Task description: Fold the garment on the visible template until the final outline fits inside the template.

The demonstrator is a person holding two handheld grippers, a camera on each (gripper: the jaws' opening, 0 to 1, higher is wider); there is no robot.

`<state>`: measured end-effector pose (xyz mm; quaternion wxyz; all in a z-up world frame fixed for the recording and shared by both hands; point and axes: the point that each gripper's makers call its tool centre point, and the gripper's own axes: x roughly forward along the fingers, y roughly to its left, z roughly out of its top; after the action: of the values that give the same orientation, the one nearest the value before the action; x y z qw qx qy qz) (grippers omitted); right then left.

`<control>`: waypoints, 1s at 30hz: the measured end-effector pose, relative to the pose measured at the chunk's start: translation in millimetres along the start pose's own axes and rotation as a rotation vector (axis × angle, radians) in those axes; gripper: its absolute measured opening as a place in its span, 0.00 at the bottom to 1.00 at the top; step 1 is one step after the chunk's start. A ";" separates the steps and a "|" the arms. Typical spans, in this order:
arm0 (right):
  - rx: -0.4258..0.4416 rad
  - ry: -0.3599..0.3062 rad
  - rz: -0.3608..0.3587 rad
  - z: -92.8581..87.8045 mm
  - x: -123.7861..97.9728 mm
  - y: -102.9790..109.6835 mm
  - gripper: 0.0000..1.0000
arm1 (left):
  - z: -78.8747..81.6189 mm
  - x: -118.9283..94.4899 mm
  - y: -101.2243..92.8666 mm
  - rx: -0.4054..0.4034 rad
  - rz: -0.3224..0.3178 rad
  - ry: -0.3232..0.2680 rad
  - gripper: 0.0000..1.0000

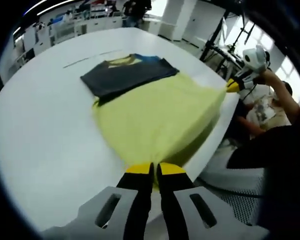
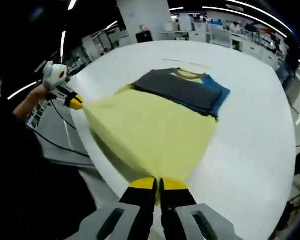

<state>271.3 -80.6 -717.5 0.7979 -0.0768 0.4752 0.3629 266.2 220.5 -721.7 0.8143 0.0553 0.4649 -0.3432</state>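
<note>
In the left gripper view, the left gripper (image 1: pixel 154 170) is pinching one corner of the garment's (image 1: pixel 160 117) yellow hem, its yellow-tipped jaws closed down on the cloth with almost no gap between them. The garment is lying on the white table (image 1: pixel 45 135), its yellow lower part stretching from the near edge toward the middle, and its dark grey upper part (image 1: pixel 127 75), with a blue sleeve edge and a yellow collar, lying farther in. Toward the right of that view, the right gripper (image 1: pixel 232 86) is holding the other hem corner out past the table's edge, a hand (image 1: pixel 270 77) behind it.

In the right gripper view the same hold is showing from the other side: the left gripper (image 2: pixel 76 103) is at the left, off the table's edge, and the right gripper (image 2: pixel 158 185) is closed on the near yellow corner, jaws shut tight on the fabric. The hem is being drawn taut between the two grippers and is lifting slightly off the table.

I cannot make out a template outline on the table; a thin dark line (image 1: pixel 92 56) is lying beyond the collar.

The step in hand looks like the bottom-up fold: both hem corners are gripped and raised. The next move is probably calling for carrying both corners together, level and at equal pace, over toward the collar, then laying the hem down flat and square before releasing.
</note>
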 end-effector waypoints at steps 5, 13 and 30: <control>-0.013 0.004 0.001 3.0 -7.2 4.1 0.00 | -1.0 -6.7 -4.5 -0.005 -0.011 0.008 0.01; -0.020 0.035 0.022 3.8 -16.1 13.5 0.00 | -5.0 -17.6 -11.0 -0.035 -0.043 0.040 0.01; -0.083 0.018 -0.006 27.4 -13.8 0.5 0.00 | 25.8 -16.6 4.2 0.016 -0.007 -0.013 0.01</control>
<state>286.3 -74.3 -691.4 0.7908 -0.1145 0.4668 0.3789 281.8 221.5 -694.9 0.8156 0.0577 0.4570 -0.3500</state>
